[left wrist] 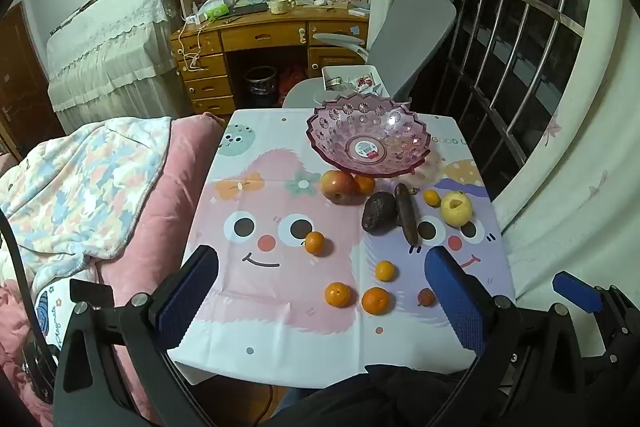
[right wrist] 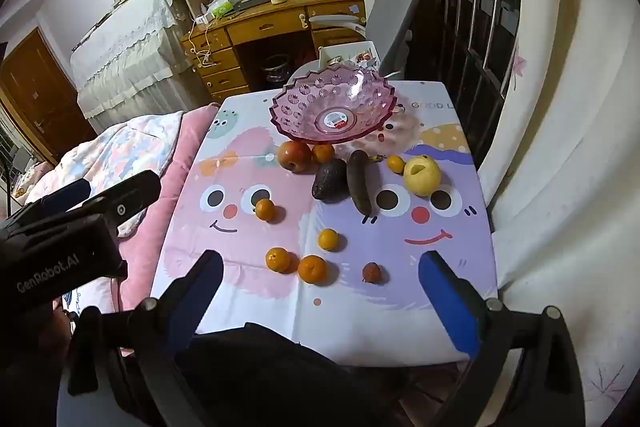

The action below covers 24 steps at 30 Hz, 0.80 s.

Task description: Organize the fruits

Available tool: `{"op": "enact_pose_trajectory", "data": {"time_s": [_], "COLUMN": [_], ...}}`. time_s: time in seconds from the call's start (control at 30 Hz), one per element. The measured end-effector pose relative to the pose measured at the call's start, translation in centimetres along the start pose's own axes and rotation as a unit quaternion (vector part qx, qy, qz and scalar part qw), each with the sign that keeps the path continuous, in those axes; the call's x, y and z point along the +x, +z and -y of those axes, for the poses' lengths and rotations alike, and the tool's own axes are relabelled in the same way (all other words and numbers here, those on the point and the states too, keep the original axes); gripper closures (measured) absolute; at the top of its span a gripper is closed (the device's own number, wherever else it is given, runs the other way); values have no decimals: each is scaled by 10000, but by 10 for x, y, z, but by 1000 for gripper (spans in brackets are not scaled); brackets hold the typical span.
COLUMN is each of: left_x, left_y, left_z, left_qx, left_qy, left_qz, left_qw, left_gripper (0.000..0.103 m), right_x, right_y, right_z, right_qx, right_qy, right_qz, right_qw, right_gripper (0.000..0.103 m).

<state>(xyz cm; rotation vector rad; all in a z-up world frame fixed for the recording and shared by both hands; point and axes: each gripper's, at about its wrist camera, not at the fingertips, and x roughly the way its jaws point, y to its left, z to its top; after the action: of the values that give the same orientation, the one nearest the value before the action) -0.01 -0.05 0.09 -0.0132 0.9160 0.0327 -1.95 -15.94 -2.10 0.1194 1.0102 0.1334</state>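
A pink plastic bowl [left wrist: 368, 135] [right wrist: 334, 107] stands empty at the table's far side. In front of it lie a red apple [left wrist: 337, 185], an avocado [left wrist: 379, 211], a dark long fruit [left wrist: 406, 213] and a yellow apple [left wrist: 456, 207]. Several small oranges [left wrist: 337, 294] are scattered nearer me, with a small reddish fruit [left wrist: 426, 297]. My left gripper [left wrist: 320, 267] is open and empty above the table's near edge. My right gripper [right wrist: 320, 267] is open and empty too, above the near edge; the oranges [right wrist: 312, 269] lie between its fingers' line of sight.
The table [left wrist: 280, 347] has a cartoon-print cloth. A bed with a pink blanket [left wrist: 100, 187] is on the left. A grey office chair [left wrist: 400, 39] and a wooden desk [left wrist: 260, 35] stand behind. A barred window [left wrist: 520, 47] and curtain are on the right.
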Motion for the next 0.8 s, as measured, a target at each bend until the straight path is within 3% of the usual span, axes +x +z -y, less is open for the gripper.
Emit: {"op": "enact_pose_trajectory", "data": {"time_s": [0.47, 0.8], "left_x": [-19, -5], "left_y": [6, 4], "left_z": [3, -21], "left_qx": [16, -179], "left_qy": [92, -65], "left_qz": [132, -158], "left_qw": [9999, 9997], "left_gripper": [0, 0], "right_x": [1, 6], "right_y": [4, 8], "right_z": [1, -12], "right_qx": [-5, 10], "right_qy": [-7, 28], "right_qz": [-29, -75], "right_qw": [10000, 10000], "right_gripper": [4, 4]}}
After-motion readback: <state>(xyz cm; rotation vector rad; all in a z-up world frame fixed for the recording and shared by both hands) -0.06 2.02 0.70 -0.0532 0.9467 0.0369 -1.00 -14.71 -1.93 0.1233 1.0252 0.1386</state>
